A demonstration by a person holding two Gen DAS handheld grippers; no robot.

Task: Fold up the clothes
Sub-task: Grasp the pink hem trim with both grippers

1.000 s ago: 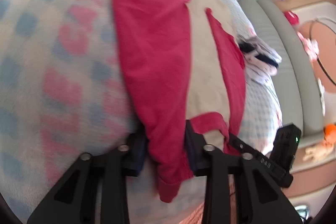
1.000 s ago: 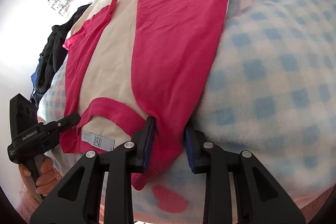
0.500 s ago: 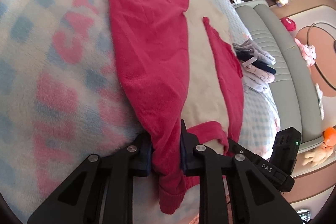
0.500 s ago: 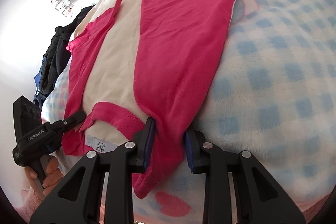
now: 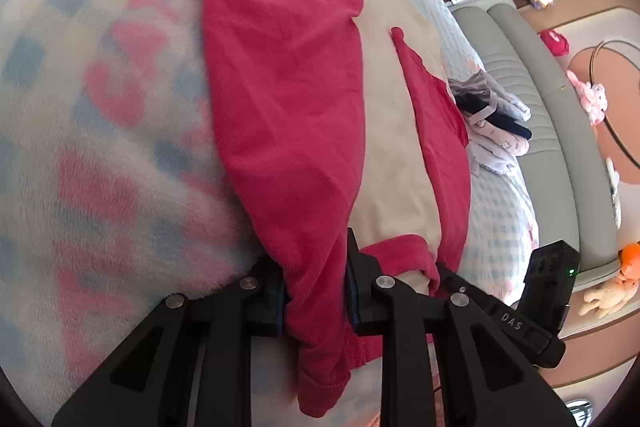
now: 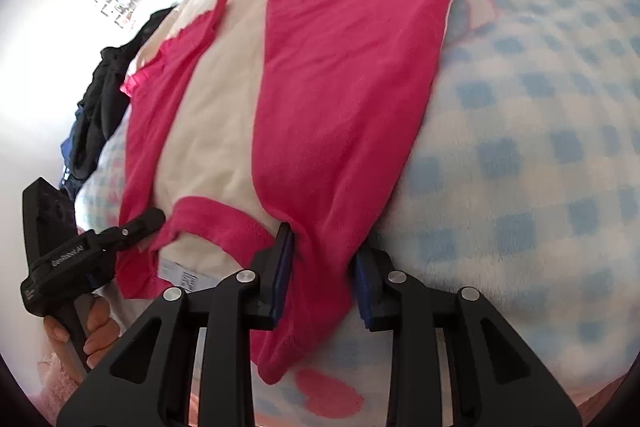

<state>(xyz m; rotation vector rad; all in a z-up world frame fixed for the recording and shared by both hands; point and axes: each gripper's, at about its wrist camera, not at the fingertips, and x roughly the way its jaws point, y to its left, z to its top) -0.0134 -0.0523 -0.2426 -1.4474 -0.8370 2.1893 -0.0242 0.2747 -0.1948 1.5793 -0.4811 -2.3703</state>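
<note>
Checked fleece blanket (image 6: 540, 147) in blue, cream and pink covers the bed, with a heap of pale laundry (image 5: 496, 131) further along it and a grey sofa (image 5: 532, 75) beyond; on that blanket lies the pink-and-cream top (image 6: 332, 75), spread flat with its neckline towards the cameras and a label showing inside the collar.

We look to be at the start of a fold; each shoulder is gathered and both grips are on. Left tool (image 5: 316, 291) is clamped on a bunched pink shoulder, the cloth pinched between the pads and spilling below them; right tool (image 6: 324, 275) is likewise clenched on the other pink shoulder, a fold of fabric hanging under the jaws. From the right wrist view the left tool sits just beside the collar with the person's hand (image 6: 80, 331) wrapped round its handle; from the left wrist view the right tool shows at the far side of the neckline.

Rest of the garment stretches away from both tools up the bed, sleeves folded inward over the cream body.

Next move, I'd say, calls for both tools lifting together and carrying the shoulders evenly towards the hem; any uneven pull and the fold skews.
</note>
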